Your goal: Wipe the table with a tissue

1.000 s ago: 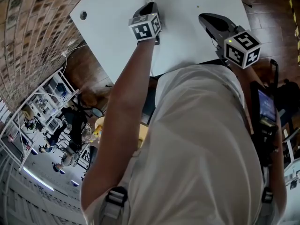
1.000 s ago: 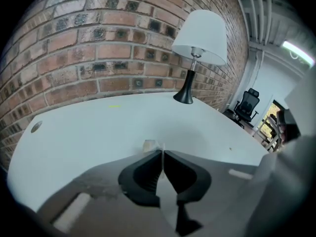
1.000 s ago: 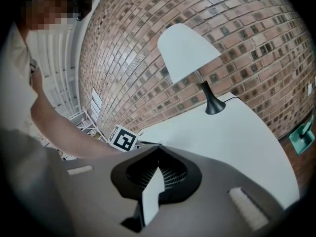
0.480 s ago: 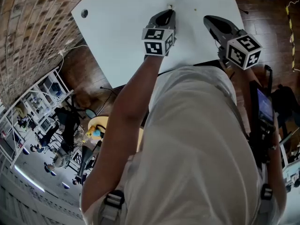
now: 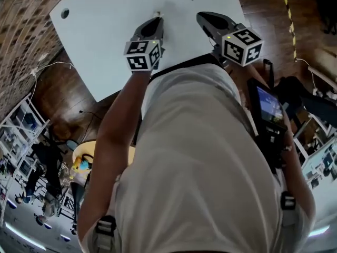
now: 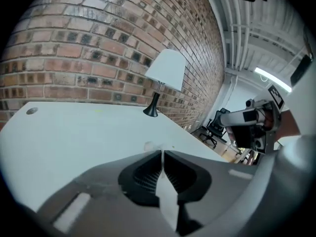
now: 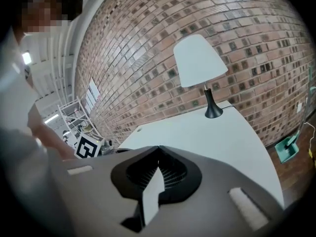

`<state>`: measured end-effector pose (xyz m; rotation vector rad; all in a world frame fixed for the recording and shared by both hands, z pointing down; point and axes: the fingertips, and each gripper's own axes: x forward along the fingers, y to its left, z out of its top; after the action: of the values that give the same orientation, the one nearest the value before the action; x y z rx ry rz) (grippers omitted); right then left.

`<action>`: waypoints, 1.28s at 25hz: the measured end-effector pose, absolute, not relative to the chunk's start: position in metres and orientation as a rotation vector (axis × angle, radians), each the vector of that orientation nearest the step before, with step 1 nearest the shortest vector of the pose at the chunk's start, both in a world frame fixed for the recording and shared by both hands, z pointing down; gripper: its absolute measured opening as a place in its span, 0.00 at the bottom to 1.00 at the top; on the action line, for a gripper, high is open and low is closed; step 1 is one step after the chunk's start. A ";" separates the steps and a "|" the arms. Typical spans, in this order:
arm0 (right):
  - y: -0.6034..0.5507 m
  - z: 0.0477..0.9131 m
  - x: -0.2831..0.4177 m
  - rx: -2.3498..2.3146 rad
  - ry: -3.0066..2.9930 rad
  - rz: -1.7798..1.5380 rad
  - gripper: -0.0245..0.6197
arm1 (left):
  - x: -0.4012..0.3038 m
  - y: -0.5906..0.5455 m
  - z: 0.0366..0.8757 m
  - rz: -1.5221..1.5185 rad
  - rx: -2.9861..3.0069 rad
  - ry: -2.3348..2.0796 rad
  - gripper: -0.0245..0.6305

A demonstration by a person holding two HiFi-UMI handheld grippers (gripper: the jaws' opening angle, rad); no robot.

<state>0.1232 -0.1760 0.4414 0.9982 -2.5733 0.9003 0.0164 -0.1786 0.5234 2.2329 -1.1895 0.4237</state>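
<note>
While your left claw (image 6: 162, 153) is clenched on a scrap of crumpled white tissue (image 6: 149, 146), seemingly just off the broad white surface (image 5: 105, 30) (no marks show on it), your right claw (image 7: 158, 147) is closed empty, so the wiping looks finished or paused.

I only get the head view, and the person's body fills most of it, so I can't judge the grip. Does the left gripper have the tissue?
Observer: Yes; in the left gripper view the left gripper is shut on a small crumpled tissue poking out at its jaw tips.
Operator: And the right one?
Observer: The right gripper is shut, with nothing between its jaws.
Operator: Anything standing ahead of them?
Observer: A lamp with a white shade and black base, near the table's far edge.
</note>
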 end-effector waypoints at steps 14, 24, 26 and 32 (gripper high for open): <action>-0.174 0.449 0.130 0.985 -2.637 0.910 0.05 | 0.013 -0.169 0.530 0.453 2.184 -1.253 0.07; -0.182 0.465 0.186 0.864 -2.635 0.996 0.05 | 0.057 -0.156 0.553 0.543 2.072 -1.302 0.07; -0.188 0.468 0.196 0.852 -2.636 0.999 0.05 | 0.071 -0.156 0.557 0.557 2.073 -1.289 0.07; -0.186 0.471 0.220 0.845 -2.636 1.016 0.05 | 0.102 -0.180 0.571 0.601 2.074 -1.273 0.07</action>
<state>0.2201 -0.1860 0.4705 0.8448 -2.6358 1.0155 0.1017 -0.1796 0.5709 2.0743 -1.2729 0.6009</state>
